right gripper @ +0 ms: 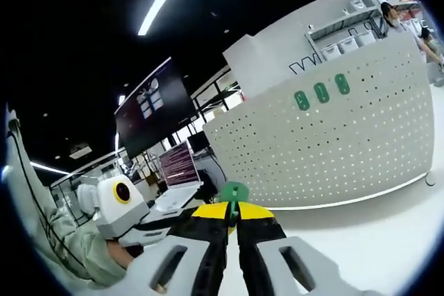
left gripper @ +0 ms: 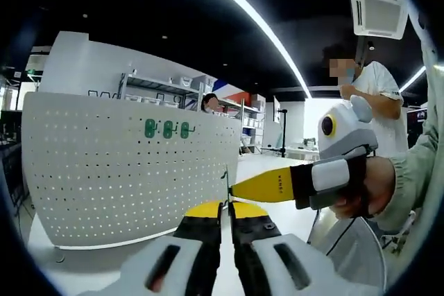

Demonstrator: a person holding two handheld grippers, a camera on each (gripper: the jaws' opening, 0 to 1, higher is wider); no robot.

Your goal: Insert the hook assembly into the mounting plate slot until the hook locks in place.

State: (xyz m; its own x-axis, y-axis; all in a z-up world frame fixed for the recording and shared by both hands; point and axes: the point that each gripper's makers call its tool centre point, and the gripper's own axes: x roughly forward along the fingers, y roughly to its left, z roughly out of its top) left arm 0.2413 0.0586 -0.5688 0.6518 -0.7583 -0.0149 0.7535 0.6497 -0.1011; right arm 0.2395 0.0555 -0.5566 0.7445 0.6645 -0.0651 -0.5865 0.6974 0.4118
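The white perforated mounting plate (left gripper: 125, 178) stands upright on the table, curving round to the left. Three green hook bases (left gripper: 167, 129) sit in a row near its top edge. In the right gripper view the same plate (right gripper: 347, 150) fills the right side, with the green bases (right gripper: 321, 92) high on it. My right gripper (right gripper: 233, 210) is shut on a green hook assembly (right gripper: 234, 191) that sticks up past its yellow tips. That gripper (left gripper: 234, 188) enters the left gripper view from the right, and the hook (left gripper: 225, 175) shows there as a thin edge. My left gripper (left gripper: 227, 207) is shut just below it, in front of the plate.
The plate stands on a white table (right gripper: 388, 233). A person's hand and sleeve (left gripper: 388, 185) hold the right gripper. A person (left gripper: 374, 95) stands behind at the right. Shelving (left gripper: 173, 88) and a wall screen (right gripper: 152, 105) lie further back. A laptop (right gripper: 182, 171) sits to the left of the plate.
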